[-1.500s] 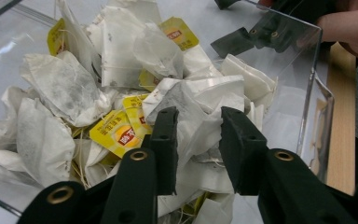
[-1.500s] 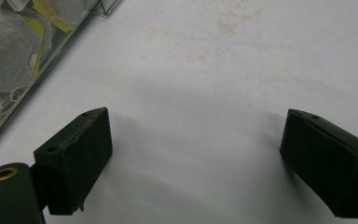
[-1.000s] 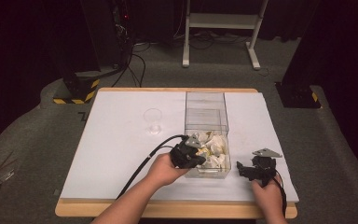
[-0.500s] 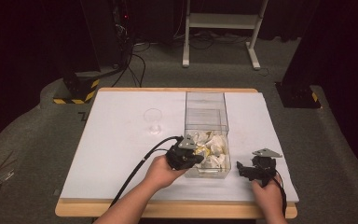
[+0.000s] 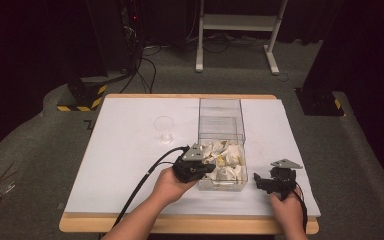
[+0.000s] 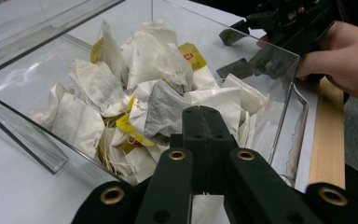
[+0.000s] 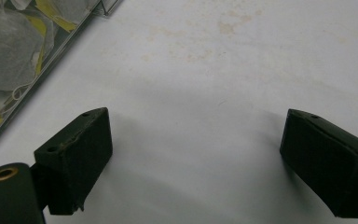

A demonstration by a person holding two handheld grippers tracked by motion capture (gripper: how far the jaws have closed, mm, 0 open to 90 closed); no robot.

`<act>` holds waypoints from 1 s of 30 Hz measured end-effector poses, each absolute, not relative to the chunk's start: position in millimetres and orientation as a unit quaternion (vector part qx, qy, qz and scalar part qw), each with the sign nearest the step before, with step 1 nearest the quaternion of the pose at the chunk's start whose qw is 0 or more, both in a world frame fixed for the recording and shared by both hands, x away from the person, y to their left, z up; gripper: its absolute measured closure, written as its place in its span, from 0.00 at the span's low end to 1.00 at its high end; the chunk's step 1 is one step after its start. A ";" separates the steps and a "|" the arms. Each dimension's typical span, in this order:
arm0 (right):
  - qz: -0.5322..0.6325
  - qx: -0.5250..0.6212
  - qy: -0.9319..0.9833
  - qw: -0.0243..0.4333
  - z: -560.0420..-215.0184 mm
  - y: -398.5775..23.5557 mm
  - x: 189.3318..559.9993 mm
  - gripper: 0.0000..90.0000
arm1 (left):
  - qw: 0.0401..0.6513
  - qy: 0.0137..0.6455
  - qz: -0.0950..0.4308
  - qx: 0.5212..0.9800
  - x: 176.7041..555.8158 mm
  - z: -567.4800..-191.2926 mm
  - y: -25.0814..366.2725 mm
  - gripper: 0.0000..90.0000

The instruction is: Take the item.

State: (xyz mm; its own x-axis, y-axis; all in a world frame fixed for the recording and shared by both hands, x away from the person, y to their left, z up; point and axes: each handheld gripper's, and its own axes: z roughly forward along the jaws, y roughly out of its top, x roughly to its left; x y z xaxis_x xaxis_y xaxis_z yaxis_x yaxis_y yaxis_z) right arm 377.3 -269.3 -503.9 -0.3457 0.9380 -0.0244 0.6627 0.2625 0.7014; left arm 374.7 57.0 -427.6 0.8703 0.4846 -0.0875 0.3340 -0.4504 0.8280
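A clear plastic box [image 5: 220, 106] stands in the middle of the white table; its near half holds a heap of white tea bags [image 5: 226, 161] with yellow tags. My left gripper [image 5: 206, 169] hovers over the box's near left corner. Its jaws are shut [image 6: 204, 122] above the tea bags [image 6: 144, 88], and a scrap of white bag shows just beneath them. My right gripper [image 5: 261, 183] rests on the table to the right of the box. It is open [image 7: 193, 161] over bare table, with nothing between its fingers.
An empty clear cup [image 5: 164, 129] stands on the table to the left of the box. The table's wooden front edge [image 5: 190, 224] runs just below both hands. The other hand and its gripper [image 6: 289, 25] show beyond the box wall.
My left gripper has drawn back a little to the left, from over the tea bags toward the box's left wall. The right gripper has stayed put.
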 end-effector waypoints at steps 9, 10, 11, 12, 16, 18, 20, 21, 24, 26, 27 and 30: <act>0.304 0.525 0.762 0.226 -503.9 -269.3 377.3 0.10 | 0.482 0.243 0.084 0.838 372.7 -424.3 62.6 1.00; 0.304 0.525 0.762 0.226 -503.9 -269.3 377.3 0.10 | 0.486 0.243 0.086 0.835 371.4 -423.5 63.5 1.00; 0.304 0.525 0.762 0.226 -503.9 -269.3 377.3 0.10 | 0.486 0.243 0.086 0.835 371.4 -423.5 63.5 1.00; 0.304 0.525 0.762 0.226 -503.9 -269.3 377.3 0.10 | 0.488 0.242 0.088 0.834 371.0 -422.7 64.4 1.00; 0.304 0.525 0.762 0.226 -503.9 -269.3 377.3 0.10 | 0.493 0.242 0.091 0.831 370.0 -421.3 65.3 1.00; 0.304 0.525 0.762 0.226 -503.9 -269.3 377.3 0.10 | 0.498 0.242 0.091 0.828 369.6 -419.8 66.1 1.00; 0.304 0.525 0.762 0.226 -503.9 -269.3 377.3 0.10 | 0.501 0.243 0.092 0.825 369.4 -418.8 66.7 1.00; 0.304 0.525 0.762 0.226 -503.9 -269.3 377.3 0.10 | 0.502 0.242 0.093 0.825 369.6 -418.4 67.1 1.00; 0.304 0.525 0.762 0.226 -503.9 -269.3 377.3 0.10 | 0.505 0.241 0.096 0.823 369.0 -417.0 67.8 1.00; 0.305 0.525 0.762 0.226 -503.9 -269.3 377.3 0.10 | 0.508 0.241 0.097 0.821 368.4 -415.7 68.5 1.00; 0.304 0.525 0.762 0.226 -503.9 -269.3 377.3 0.10 | 0.509 0.240 0.099 0.821 368.1 -415.0 68.9 1.00; 0.304 0.525 0.762 0.226 -503.9 -269.3 377.3 0.10 | 0.515 0.240 0.102 0.816 366.4 -412.5 69.8 1.00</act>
